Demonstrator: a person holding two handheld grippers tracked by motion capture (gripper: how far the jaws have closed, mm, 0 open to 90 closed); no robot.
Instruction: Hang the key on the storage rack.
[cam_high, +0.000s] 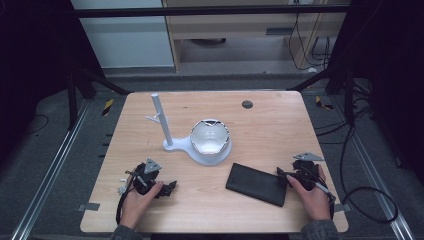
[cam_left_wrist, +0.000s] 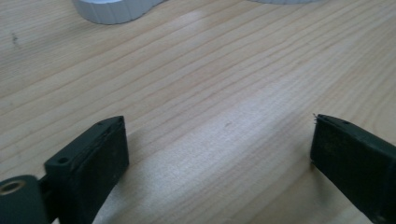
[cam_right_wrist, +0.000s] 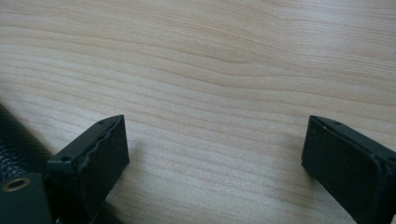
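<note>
Item: black case, flat, lying on the wooden surface near its front edge, just beside the right tongs; textured corner visible in right gripper view. No legible writing on it.

Item: white stand with upright post and bowl-shaped holder, mid-surface, seen whole in high view; left gripper view catches just its base rim.

Left tongs: jaws spread wide, nothing between them, bare wood beneath.

Right tongs: jaws likewise wide apart, gripping nothing.
</note>
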